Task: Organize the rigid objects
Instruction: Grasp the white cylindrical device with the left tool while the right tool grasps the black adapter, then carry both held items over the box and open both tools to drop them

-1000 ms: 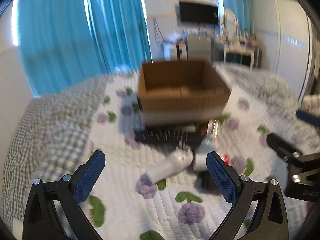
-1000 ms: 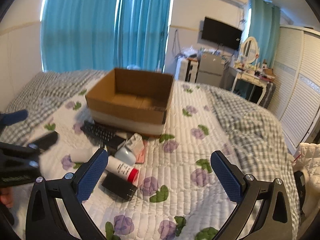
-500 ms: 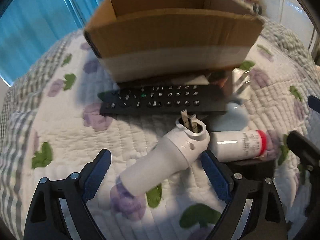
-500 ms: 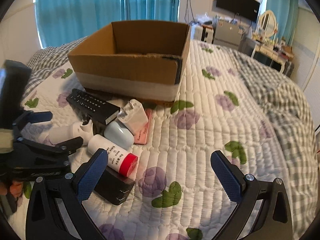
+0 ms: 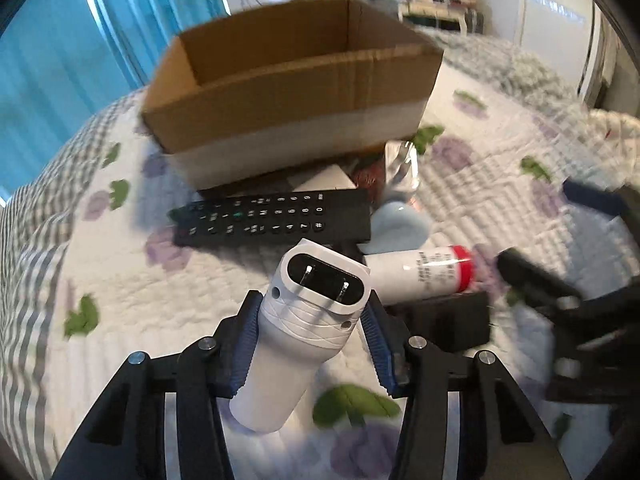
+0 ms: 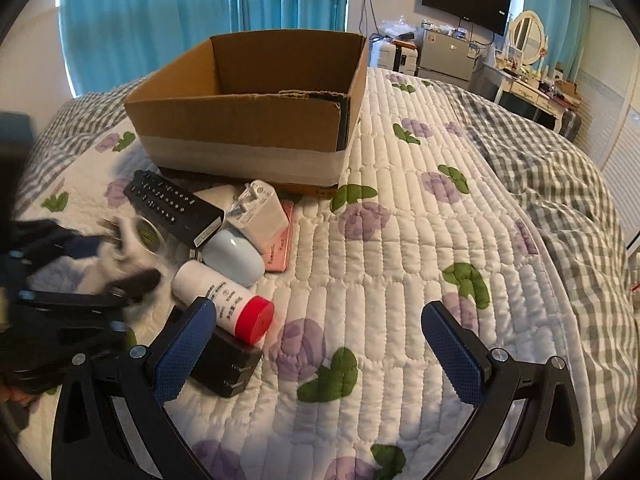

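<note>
My left gripper (image 5: pixel 310 320) is shut on a white cylindrical device with two metal prongs (image 5: pixel 304 328), lifted off the quilt. Behind it lie a black remote (image 5: pixel 276 216), a white bottle with a red cap (image 5: pixel 420 276), a pale blue oval object (image 5: pixel 400 220) and a black adapter (image 5: pixel 448 324). An open cardboard box (image 5: pixel 288 92) stands behind them. My right gripper (image 6: pixel 320 340) is open and empty above the quilt, right of the bottle (image 6: pixel 224 300), black adapter (image 6: pixel 224 364), white charger (image 6: pixel 256 212), pink case (image 6: pixel 280 244) and remote (image 6: pixel 172 204). The box (image 6: pixel 248 120) looks empty.
The bed has a white quilt with purple flowers (image 6: pixel 400 240) and a grey checked blanket (image 6: pixel 560 200) on the right. Blue curtains, a TV and a dresser stand beyond the bed. The left gripper shows blurred at the left edge of the right wrist view (image 6: pixel 80 280).
My left gripper came down over the white pronged device, closed on it and raised it. My right gripper moved closer to the pile and stayed open.
</note>
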A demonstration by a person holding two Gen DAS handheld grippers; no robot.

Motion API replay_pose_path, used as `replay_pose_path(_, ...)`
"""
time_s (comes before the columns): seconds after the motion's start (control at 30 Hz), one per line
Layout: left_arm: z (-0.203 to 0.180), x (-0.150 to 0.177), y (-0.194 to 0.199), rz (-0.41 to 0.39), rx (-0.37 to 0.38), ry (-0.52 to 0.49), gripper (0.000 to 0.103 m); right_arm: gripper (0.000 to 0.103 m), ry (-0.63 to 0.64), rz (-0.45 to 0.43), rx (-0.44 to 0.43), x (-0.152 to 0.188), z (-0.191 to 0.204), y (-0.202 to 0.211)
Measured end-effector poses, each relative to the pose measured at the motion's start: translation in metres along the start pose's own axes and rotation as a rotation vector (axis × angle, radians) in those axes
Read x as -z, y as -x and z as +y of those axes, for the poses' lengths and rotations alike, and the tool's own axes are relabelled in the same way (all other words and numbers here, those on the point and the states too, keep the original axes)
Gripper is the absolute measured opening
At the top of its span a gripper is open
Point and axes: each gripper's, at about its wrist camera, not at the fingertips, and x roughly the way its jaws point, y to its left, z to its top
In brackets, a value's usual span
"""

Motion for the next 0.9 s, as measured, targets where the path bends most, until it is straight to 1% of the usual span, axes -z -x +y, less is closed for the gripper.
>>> replay_pose_path(0.17, 0.033, 0.004, 0.013, -0.035, -0.034, 0.105, 0.050, 0.103, 0.039, 0.024, 0.014, 0.009, 0.019, 0.003)
replay_pose_path(0.23, 0.042, 0.006, 0.017, -0.046, -0.042, 0.144, 0.050, 0.103, 0.048, 0.046, -0.012, 0.013, 0.033, -0.001)
replay_pose_path(0.33, 0.052, 0.007, 0.022, -0.057, -0.048, 0.166, 0.050, 0.103, 0.058, 0.092, -0.035, 0.019, 0.054, -0.015)
replay_pose_path(0.47, 0.056, 0.009, 0.026, -0.069, -0.027, 0.177, 0.050, 0.102, 0.051, 0.133, -0.009, 0.025, 0.071, -0.037)
replay_pose_path(0.5, 0.056, 0.010, 0.026, -0.071, -0.022, 0.175, 0.050, 0.101, 0.045, 0.136, 0.007, 0.026, 0.073, -0.042)
replay_pose_path(0.57, 0.056, 0.013, 0.025, -0.072, -0.020, 0.175, 0.050, 0.091, 0.039, 0.141, 0.025, 0.028, 0.077, -0.049)
replay_pose_path(0.6, 0.056, 0.014, 0.025, -0.072, -0.017, 0.177, 0.050, 0.089, 0.036, 0.143, 0.019, 0.028, 0.077, -0.050)
replay_pose_path(0.67, 0.056, 0.015, 0.026, -0.074, -0.012, 0.183, 0.050, 0.076, 0.027, 0.145, -0.010, 0.028, 0.078, -0.051)
replay_pose_path(0.8, 0.056, 0.018, 0.033, -0.088, -0.008, 0.188, 0.050, 0.076, 0.010, 0.123, -0.020, 0.029, 0.077, -0.042)
replay_pose_path(0.9, 0.055, 0.018, 0.039, -0.097, -0.013, 0.193, 0.050, 0.076, -0.020, 0.093, -0.041, 0.031, 0.071, -0.027)
